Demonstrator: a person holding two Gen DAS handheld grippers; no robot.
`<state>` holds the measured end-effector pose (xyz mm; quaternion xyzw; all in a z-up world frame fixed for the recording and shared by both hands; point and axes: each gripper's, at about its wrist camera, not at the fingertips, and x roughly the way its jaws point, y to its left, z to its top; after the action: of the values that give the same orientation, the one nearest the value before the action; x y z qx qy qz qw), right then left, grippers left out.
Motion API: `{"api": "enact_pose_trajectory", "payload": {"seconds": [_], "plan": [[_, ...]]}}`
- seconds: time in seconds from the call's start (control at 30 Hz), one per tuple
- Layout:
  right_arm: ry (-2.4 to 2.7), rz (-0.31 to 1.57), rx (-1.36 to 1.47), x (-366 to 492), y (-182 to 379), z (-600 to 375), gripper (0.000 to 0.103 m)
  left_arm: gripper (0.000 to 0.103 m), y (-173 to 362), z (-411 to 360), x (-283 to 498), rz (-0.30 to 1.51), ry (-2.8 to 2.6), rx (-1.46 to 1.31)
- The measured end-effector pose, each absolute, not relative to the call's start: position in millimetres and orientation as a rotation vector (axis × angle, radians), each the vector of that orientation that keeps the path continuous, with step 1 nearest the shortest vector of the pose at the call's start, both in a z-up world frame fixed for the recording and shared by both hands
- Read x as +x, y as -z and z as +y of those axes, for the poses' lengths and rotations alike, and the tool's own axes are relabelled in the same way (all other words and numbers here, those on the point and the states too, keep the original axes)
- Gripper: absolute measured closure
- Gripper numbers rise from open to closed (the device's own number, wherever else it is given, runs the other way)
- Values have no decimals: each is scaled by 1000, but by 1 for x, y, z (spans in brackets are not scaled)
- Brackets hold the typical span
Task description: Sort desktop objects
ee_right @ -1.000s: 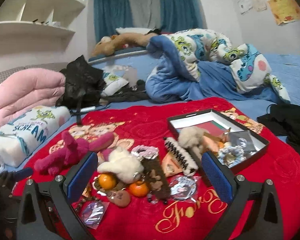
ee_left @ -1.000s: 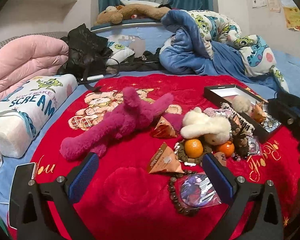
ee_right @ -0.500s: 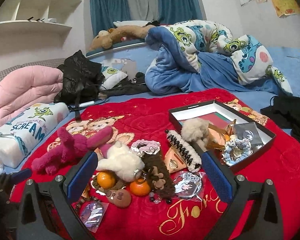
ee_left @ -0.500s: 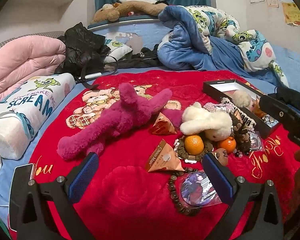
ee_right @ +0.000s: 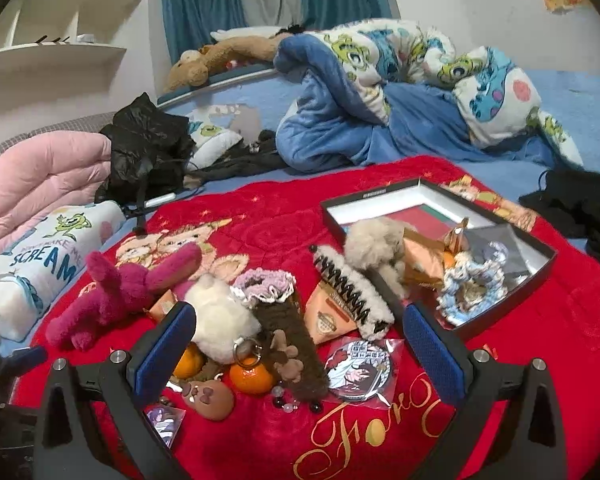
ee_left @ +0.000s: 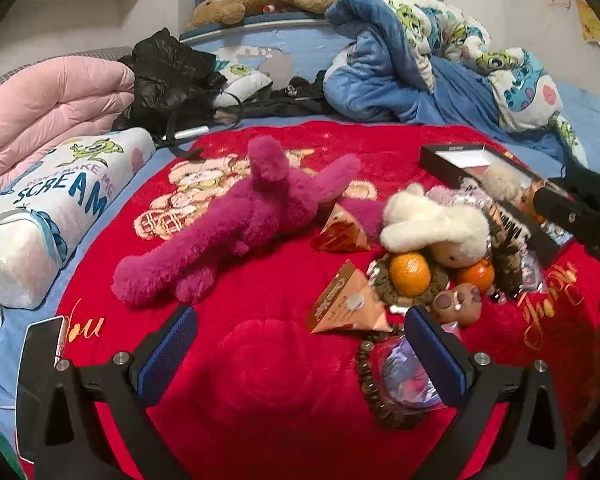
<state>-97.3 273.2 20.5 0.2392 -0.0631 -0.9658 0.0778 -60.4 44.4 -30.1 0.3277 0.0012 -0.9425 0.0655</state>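
Note:
A pile of small objects lies on a red blanket: a magenta plush, a white plush, two oranges, triangular packets, a bead bracelet and a round badge. A black box at the right holds a beige pompom and a blue crochet piece. My left gripper is open and empty above the blanket, near the packet. My right gripper is open and empty over the brown crochet piece.
A rolled "SCREAM" pillow and a pink quilt lie at the left. A black bag and a blue blanket heap lie behind. A phone lies at the blanket's left edge. Black clothing lies at the right.
Both grippers have moved forward and lower toward the pile. The right gripper has come closer to the box and the crochet pieces. Neither has taken hold of anything.

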Motion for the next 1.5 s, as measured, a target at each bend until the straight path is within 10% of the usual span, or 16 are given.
{"api": "enact_pose_trajectory", "payload": {"seconds": [0.6,1.5], "plan": [[2769,59,958,-133,16,270,26,0,65,56,-78,-155,2764,1187],[2522,-207,1044,-148,43,285,46,0,89,41,-97,-15,2702,1382]]}}
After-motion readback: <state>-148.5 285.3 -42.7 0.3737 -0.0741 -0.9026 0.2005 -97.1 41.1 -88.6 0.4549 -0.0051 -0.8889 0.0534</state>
